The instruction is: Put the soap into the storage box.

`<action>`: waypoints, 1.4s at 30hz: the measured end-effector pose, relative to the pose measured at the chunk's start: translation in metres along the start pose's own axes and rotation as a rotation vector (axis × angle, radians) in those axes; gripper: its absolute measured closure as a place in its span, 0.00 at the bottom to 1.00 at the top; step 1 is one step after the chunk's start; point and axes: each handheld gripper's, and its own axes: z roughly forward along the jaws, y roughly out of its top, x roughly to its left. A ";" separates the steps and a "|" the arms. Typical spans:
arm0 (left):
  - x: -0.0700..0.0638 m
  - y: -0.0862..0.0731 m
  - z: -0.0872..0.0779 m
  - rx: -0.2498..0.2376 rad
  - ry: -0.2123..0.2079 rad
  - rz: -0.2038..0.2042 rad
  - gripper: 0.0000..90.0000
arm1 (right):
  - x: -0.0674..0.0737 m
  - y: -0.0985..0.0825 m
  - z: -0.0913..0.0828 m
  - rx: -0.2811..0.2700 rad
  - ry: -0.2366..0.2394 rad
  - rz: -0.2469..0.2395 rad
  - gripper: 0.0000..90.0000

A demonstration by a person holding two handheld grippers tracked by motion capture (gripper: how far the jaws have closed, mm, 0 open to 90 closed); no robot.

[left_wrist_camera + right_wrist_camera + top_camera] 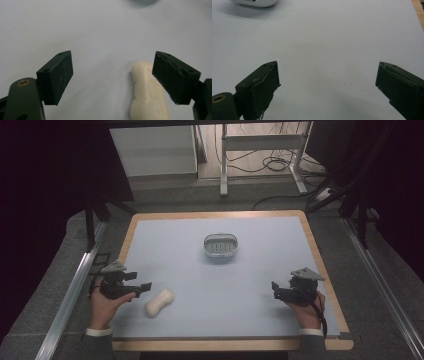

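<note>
My left tongs' (112,77) far jaw covers part of the soap bar (147,95) — its near end runs off frame; ahead of my right tongs (327,82) the dish (254,2) is cropped.

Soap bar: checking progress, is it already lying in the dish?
No, the soap bar lies on the mat beside the left hand-held gripper, apart from the dish.
</note>
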 end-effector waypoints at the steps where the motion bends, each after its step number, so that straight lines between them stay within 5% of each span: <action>1: 0.000 0.000 0.000 -0.002 0.008 -0.002 0.19 | 0.000 -0.001 -0.001 -0.005 -0.005 -0.003 0.05; 14: -0.003 -0.006 0.000 0.006 0.060 0.008 0.20 | -0.008 -0.003 0.001 -0.017 0.049 -0.007 0.07; 34: -0.016 -0.001 -0.005 0.037 0.024 0.044 0.20 | -0.012 -0.005 -0.008 -0.036 0.017 -0.004 0.09; 42: -0.025 0.012 -0.006 0.119 0.012 0.070 0.21 | -0.010 -0.006 -0.009 -0.031 0.024 -0.026 0.09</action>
